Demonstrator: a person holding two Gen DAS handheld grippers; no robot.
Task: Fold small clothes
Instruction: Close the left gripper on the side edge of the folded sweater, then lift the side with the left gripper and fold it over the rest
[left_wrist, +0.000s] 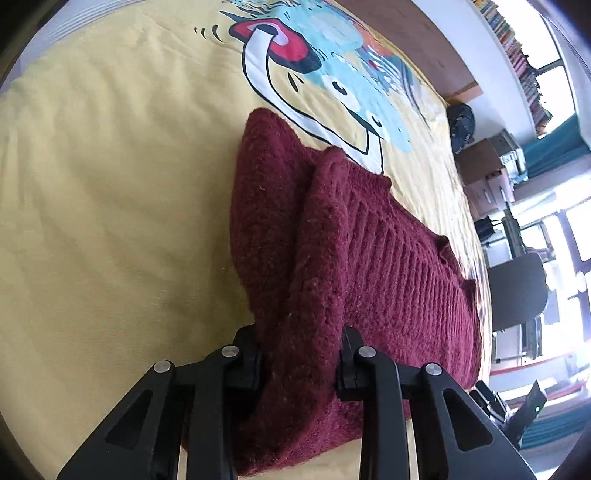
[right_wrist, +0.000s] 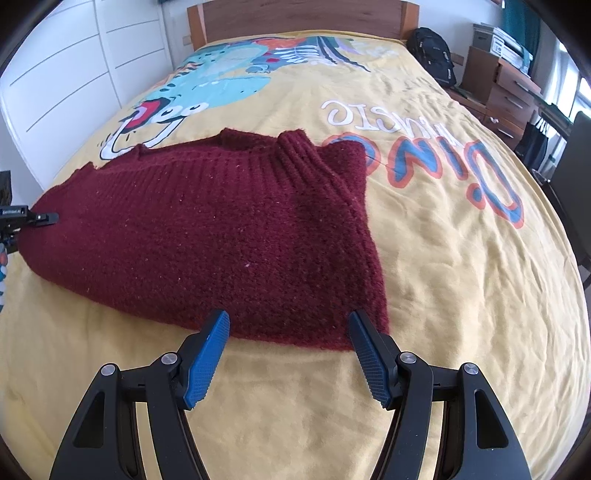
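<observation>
**Maroon sweater on the dinosaur bedspread**

My left gripper (left_wrist: 301, 363) is pinching a bunched fold of the maroon sweater (right_wrist: 221, 229) – knit is filling the gap between its fingers. My right gripper (right_wrist: 288, 354) is hovering spread wide at the near hem, blue pads (right_wrist: 207, 354) touching nothing. The sweater is lying across the yellow bedspread (right_wrist: 443, 295), collar pointing away. Beyond it a cartoon dinosaur (right_wrist: 207, 92) is showing, with upside-down lettering (right_wrist: 424, 162) reading "DINO" – the smaller word I cannot make out. Farther off: wooden headboard (right_wrist: 295, 16), white wardrobe (right_wrist: 74, 66), black backpack (right_wrist: 432, 55), drawers (right_wrist: 506, 92).
</observation>
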